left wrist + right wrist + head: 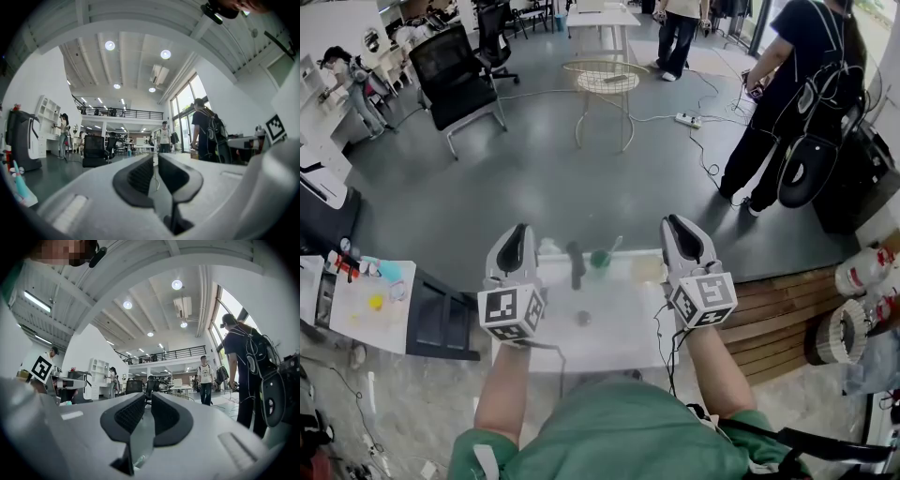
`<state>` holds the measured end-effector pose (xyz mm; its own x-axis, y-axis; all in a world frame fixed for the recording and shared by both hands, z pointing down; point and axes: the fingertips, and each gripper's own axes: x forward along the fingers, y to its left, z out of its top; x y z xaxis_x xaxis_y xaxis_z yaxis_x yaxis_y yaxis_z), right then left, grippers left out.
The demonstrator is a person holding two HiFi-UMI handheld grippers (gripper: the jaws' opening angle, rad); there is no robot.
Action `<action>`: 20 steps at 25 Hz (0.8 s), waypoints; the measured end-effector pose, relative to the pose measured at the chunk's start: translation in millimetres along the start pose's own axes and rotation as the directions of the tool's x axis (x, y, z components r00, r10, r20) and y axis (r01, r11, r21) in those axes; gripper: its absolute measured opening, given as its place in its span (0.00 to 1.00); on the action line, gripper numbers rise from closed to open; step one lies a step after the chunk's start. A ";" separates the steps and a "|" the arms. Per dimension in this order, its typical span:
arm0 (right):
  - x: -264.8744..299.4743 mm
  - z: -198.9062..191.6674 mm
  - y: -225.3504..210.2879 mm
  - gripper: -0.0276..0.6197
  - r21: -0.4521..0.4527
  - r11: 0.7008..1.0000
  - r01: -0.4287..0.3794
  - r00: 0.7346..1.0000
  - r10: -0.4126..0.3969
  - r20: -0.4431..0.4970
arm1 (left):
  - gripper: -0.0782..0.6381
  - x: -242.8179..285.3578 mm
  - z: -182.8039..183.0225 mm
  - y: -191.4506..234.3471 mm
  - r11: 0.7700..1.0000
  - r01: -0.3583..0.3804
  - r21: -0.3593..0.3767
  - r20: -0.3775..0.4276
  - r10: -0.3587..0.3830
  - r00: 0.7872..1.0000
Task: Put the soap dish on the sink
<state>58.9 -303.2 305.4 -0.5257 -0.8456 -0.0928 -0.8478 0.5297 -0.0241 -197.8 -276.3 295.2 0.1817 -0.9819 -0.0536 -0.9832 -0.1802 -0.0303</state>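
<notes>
In the head view a white sink [619,339] with a black faucet [576,264] lies below me. On its back rim stand a green cup [600,260] with a toothbrush and a pale yellowish dish-like thing [645,269], partly hidden by my right gripper. My left gripper [517,231] hovers over the sink's left side and my right gripper [676,224] over its right side, both pointing away from me. In the gripper views the left gripper [157,161] and the right gripper [148,401] have their dark pads nearly together with nothing between them, and both face the open room.
A person in black with a backpack [797,103] stands at the right. A round wire table [602,79] and a black office chair [459,80] stand on the grey floor beyond. Wooden boards [778,314] lie right of the sink, and a small cluttered white table [370,305] stands to its left.
</notes>
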 end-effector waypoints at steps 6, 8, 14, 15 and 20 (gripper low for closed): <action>-3.8 -2.9 1.5 0.11 0.004 1.000 -0.003 1.000 0.003 0.002 | 0.15 -3.1 -1.2 -2.5 1.000 0.000 0.000 0.005 0.000 1.000; -4.5 -3.4 0.0 0.11 0.008 1.000 -0.001 1.000 0.001 0.002 | 0.15 -3.1 -1.4 -3.3 1.000 0.000 -0.002 0.007 0.000 1.000; -6.2 -3.7 -1.7 0.09 0.015 1.000 0.001 1.000 -0.001 0.002 | 0.15 -3.3 -2.5 -3.5 1.000 -0.002 -0.005 0.003 0.002 1.000; -6.4 -3.5 -1.4 0.09 0.016 1.000 0.002 1.000 -0.002 0.002 | 0.15 -3.5 -2.7 -3.4 1.000 -0.002 -0.005 0.001 0.002 1.000; -6.0 -4.8 -1.3 0.09 0.018 1.000 0.001 1.000 -0.001 0.002 | 0.15 -2.7 -5.2 -3.5 1.000 -0.002 -0.006 -0.002 0.002 1.000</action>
<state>62.8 -299.2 310.8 -0.5250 -0.8458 -0.0949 -0.8467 0.5303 -0.0422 -195.0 -273.3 300.6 0.1794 -0.9824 -0.0512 -0.9837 -0.1784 -0.0243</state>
